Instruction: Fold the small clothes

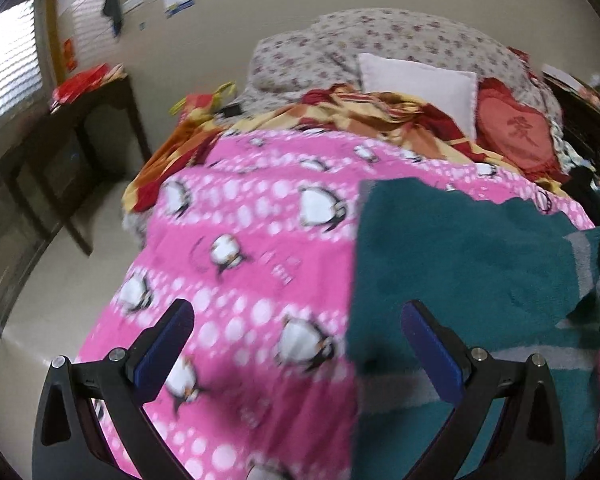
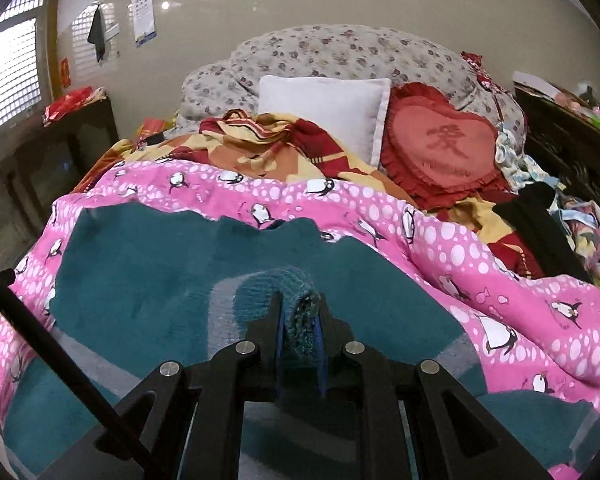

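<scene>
A teal knit garment with grey stripes (image 1: 452,256) lies spread on the pink penguin blanket (image 1: 252,248); it also shows in the right wrist view (image 2: 148,264). My left gripper (image 1: 296,320) is open and empty, hovering over the garment's left edge, one finger over the blanket and one over the garment. My right gripper (image 2: 300,312) is shut on a bunched fold of the teal garment and lifts it slightly above the rest of the cloth, over the pink blanket (image 2: 480,272).
The bed's far end holds a white pillow (image 2: 324,108), a red heart cushion (image 2: 444,144), a red-yellow quilt (image 2: 260,136) and a floral duvet (image 2: 340,52). Loose clothes (image 2: 548,208) lie at the right. A dark side table (image 1: 60,152) stands left of the bed.
</scene>
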A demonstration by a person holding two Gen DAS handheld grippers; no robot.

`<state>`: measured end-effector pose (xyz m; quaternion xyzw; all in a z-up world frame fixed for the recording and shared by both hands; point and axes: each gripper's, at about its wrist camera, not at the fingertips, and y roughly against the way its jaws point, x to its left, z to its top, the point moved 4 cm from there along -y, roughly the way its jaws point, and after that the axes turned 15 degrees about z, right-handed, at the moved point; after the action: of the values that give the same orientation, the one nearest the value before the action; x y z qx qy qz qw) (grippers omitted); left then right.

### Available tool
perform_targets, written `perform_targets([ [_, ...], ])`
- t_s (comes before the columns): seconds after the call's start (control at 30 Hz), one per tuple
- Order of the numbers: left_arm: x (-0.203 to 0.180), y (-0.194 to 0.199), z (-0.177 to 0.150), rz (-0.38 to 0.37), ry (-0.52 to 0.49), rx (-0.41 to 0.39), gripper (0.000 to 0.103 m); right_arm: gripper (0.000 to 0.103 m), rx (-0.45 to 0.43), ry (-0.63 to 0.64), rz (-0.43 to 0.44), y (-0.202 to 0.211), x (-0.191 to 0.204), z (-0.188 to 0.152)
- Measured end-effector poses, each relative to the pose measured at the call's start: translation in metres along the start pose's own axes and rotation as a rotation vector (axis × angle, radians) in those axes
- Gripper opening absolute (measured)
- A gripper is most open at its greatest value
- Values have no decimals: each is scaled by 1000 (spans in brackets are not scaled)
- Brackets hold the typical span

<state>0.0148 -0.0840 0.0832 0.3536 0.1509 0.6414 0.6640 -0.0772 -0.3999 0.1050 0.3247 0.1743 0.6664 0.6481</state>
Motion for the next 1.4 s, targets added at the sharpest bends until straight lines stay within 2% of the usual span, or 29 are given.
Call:
perform_targets([
  [0.13, -22, -16, 22, -52, -45, -32, 103, 13, -2, 2, 14, 0, -3, -5],
  [0.27, -41, -39, 36, -133, -77, -11, 103, 13, -8, -10, 31, 0, -6, -10],
  [0.37, -54, -57, 42, -151, -100, 6, 103, 13, -8, -5, 36, -2, -8, -11],
  [0.5, -62, -67, 50, -151, -119, -25, 102, 13, -22, -17, 32, -2, -9, -10],
  [0.53, -64, -69, 53, -147, -120, -36, 96, 13, -25, -17, 30, -2, -11, -9],
  [0.6, -69, -77, 54, -159, -127, -7, 73, 13, -31, -16, 27, -2, -10, -7],
  [0.63, -70, -80, 55, -170, -130, 16, 56, 13, -38, -13, 21, 0, -12, -5],
  [0.67, -71, -83, 55, -178, -131, 35, 54, 13, -48, 0, 4, 3, -12, -2],
  [0.7, -71, -84, 56, -185, -130, 39, 54, 12, -61, 13, -15, 9, -12, 2],
  [0.73, -72, -83, 57, -193, -127, 33, 59, 12, -82, 16, -26, 16, -15, 7],
  [0.77, -74, -81, 58, -194, -129, 25, 68, 12, -97, 4, -27, 23, -19, 10],
  [0.83, -76, -79, 59, -192, -129, 10, 79, 12, -108, -34, -38, 28, -32, 14],
  [1.0, -82, -79, 63, -187, -121, 14, 83, 12, -16, -40, -67, 2, -46, -2],
  [1.1, -90, -80, 62, -178, -161, 10, 84, 12, -7, -75, -54, -3, -56, -12],
  [1.2, -96, -80, 59, -126, -211, -19, 83, 13, -4, -99, -42, -4, -63, -17],
  [1.23, -97, -82, 59, -112, -225, -24, 62, 13, -1, -101, -42, -4, -64, -18],
  [1.27, -99, -84, 59, -123, -233, -15, 23, 13, 0, -99, -42, -4, -64, -18],
  [1.3, -100, -88, 58, -146, -239, 18, 15, 13, -1, -94, -40, -3, -63, -18],
  [1.4, -98, -88, 63, -149, -235, 14, 14, 13, -17, -87, -27, 1, -58, -12],
])
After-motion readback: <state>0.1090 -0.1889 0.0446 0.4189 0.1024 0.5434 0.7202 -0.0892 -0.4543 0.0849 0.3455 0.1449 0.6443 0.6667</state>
